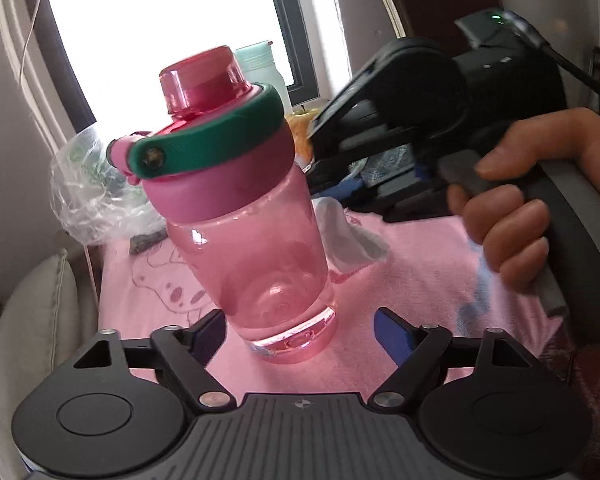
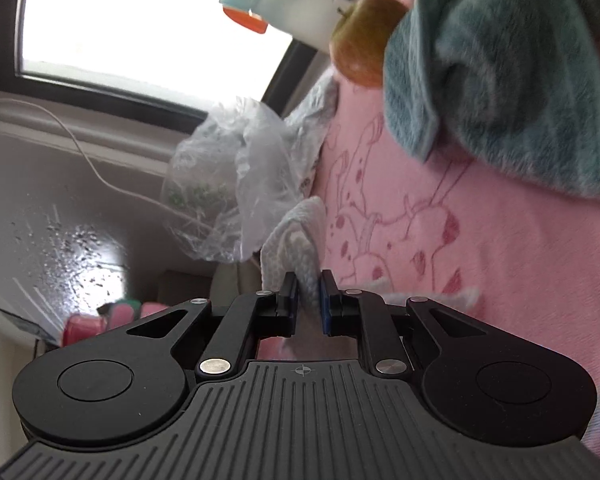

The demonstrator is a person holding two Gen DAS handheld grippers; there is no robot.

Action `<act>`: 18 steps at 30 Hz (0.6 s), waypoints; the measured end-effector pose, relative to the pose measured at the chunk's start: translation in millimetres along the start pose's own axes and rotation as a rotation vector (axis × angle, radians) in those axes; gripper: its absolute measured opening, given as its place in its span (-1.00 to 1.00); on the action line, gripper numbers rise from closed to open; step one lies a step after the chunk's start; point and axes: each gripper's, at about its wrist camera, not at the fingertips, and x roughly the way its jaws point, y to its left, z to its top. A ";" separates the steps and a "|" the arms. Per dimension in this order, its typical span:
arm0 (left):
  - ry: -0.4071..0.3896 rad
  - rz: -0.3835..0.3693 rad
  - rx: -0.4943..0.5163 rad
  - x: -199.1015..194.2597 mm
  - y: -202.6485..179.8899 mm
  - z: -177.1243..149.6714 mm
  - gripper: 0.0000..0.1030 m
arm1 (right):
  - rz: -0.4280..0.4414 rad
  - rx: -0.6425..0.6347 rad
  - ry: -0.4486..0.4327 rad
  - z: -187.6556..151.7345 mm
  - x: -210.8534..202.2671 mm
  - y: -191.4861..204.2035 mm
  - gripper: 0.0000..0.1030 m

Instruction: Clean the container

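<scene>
A pink cloth [image 1: 400,288] printed with cartoon line drawings covers the table. A pink bottle [image 1: 244,216] with a green handle and pink cap stands on it near the front edge. Toward the far edge lie a crumpled clear plastic bag [image 2: 228,176], an apple [image 2: 364,40] and a white bottle with a pale blue cap [image 2: 288,8], with a teal towel [image 2: 500,80] bunched just beside the apple.

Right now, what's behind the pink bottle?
Behind the pink bottle a pale bottle with a mint cap stands at the window, with a clear plastic bag to its left. The pink bottle hides the pale one's lower part, so what it stands on can't be seen.
</scene>
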 end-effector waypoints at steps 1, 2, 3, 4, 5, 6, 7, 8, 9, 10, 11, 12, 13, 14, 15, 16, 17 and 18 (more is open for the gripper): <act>0.000 0.010 0.007 1.3 -1.0 0.8 0.56 | -0.002 0.001 0.001 -3.3 1.1 -0.2 -0.66; 0.000 0.017 0.015 2.3 -1.5 1.6 0.56 | -0.012 0.003 -0.005 -6.5 -0.2 -0.7 -0.66; -0.001 0.022 0.026 3.7 -1.8 1.9 0.56 | -0.017 0.017 -0.013 -9.4 -3.6 -2.3 -0.66; -0.003 0.025 0.040 5.1 -2.2 2.5 0.56 | -0.017 0.043 -0.022 -12.6 -8.3 -5.2 -0.66; -0.005 0.027 0.051 6.4 -2.2 3.4 0.56 | -0.020 0.065 -0.031 -15.9 -13.5 -7.1 -0.66; -0.007 0.030 0.062 7.8 -2.2 4.3 0.56 | -0.027 0.075 -0.038 -19.8 -19.4 -7.8 -0.67; -0.008 0.031 0.067 9.8 -1.8 5.8 0.56 | -0.035 0.077 -0.044 -24.0 -25.8 -7.8 -0.67; -0.009 0.033 0.071 11.9 -1.4 7.4 0.56 | -0.041 0.076 -0.047 -27.6 -30.9 -7.3 -0.67; -0.010 0.030 0.070 12.7 -1.4 9.0 0.57 | -0.042 0.076 -0.047 -30.2 -35.1 -7.4 -0.67; -0.012 0.025 0.067 12.2 -1.3 9.9 0.57 | -0.036 0.079 -0.047 -31.5 -38.8 -8.6 -0.67; -0.013 0.020 0.063 11.5 -1.1 10.6 0.57 | -0.028 0.085 -0.047 -31.4 -41.7 -10.4 -0.67; -0.013 0.022 0.059 9.2 -1.9 10.7 0.58 | -0.021 0.091 -0.048 -30.4 -44.7 -12.1 -0.67; -0.013 0.029 0.057 5.3 -3.8 10.2 0.65 | -0.015 0.097 -0.053 -28.8 -48.1 -12.9 -0.67; -0.015 0.038 0.058 0.4 -6.3 9.1 0.68 | -0.008 0.100 -0.064 -27.2 -51.7 -11.8 -0.67; -0.019 0.045 0.060 -5.0 -8.7 7.5 0.69 | 0.005 0.097 -0.078 -25.7 -56.0 -9.0 -0.67; -0.021 0.047 0.059 -9.7 -9.4 6.0 0.70 | 0.028 0.091 -0.093 -24.0 -60.5 -4.9 -0.67; -0.024 0.047 0.057 -14.3 -9.7 4.5 0.70 | 0.063 0.090 -0.107 -22.0 -64.5 0.6 -0.67; -0.026 0.048 0.055 -18.9 -10.0 3.1 0.70 | 0.109 0.095 -0.121 -20.0 -68.5 5.4 -0.67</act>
